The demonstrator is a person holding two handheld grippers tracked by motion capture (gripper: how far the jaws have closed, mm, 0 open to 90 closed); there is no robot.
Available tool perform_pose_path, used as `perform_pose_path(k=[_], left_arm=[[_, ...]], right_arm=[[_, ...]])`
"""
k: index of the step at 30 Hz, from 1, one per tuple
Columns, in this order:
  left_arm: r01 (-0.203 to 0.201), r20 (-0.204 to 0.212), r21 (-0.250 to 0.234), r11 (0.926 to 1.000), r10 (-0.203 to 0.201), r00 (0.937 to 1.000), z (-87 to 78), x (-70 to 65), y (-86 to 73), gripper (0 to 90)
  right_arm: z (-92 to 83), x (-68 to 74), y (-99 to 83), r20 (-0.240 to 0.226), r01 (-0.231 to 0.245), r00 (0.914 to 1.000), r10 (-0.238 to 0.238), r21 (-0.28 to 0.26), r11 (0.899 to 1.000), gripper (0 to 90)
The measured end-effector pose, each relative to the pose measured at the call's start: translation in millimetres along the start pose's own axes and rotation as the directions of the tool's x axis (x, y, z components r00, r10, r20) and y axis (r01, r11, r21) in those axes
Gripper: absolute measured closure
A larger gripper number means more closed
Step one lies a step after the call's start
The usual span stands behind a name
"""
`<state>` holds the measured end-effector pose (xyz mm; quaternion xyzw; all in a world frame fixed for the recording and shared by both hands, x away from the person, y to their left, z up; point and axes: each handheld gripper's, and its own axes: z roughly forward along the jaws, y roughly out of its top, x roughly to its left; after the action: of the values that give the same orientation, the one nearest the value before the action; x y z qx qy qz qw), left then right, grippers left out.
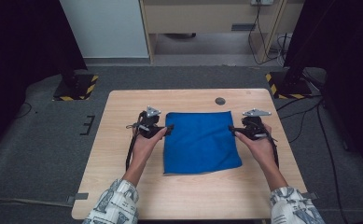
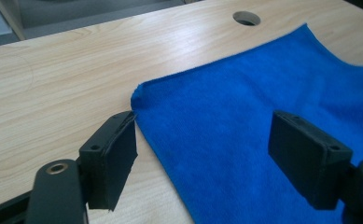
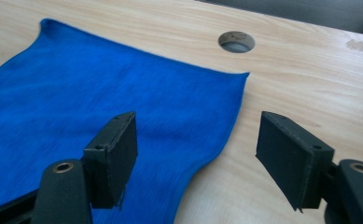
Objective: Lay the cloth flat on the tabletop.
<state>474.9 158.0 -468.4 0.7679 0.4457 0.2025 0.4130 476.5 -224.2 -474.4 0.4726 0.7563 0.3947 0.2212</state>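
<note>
Black tongs (image 1: 169, 130) with grey three-cornered plates, trailing cables; patterned white sleeves (image 1: 116, 205).

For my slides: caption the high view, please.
Two hand-held tools, left tool and right tool, open at opposite edges of a flat blue cloth.

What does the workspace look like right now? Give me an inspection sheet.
Surface: wooden table, round hole near the far edge.
Job's things: blue cloth lying flat, mid-table.
Clutter: nothing seen.
Grippers: left gripper open, straddling the cloth's left edge near the far corner; right gripper open, straddling its right edge. Neither grips the cloth.
Cables: one trails from each gripper; more on the floor.
Surroundings: grey carpet, striped stand bases, cabinet behind.
</note>
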Motion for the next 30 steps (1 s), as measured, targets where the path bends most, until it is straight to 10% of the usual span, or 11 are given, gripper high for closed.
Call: perform_pose_path(k=[17, 30], left_arm=[[-0.042, 0.082, 0.028, 0.9987, 0.039, 0.9959, -25.8, -16.4, -54.9, 16.3], [-0.102, 0.093, 0.1, 0.9897, 0.093, 0.9913, -49.0, -36.3, -91.9, 16.4]], right_arm=[[-31.6, 22.2, -51.5, -0.103, 0.073, 0.9922, -0.071, 0.016, 0.997, 59.9], [-53.1, 23.1, -85.2, -0.125, 0.049, 0.9913, -0.042, 0.057, 0.997, 57.3]])
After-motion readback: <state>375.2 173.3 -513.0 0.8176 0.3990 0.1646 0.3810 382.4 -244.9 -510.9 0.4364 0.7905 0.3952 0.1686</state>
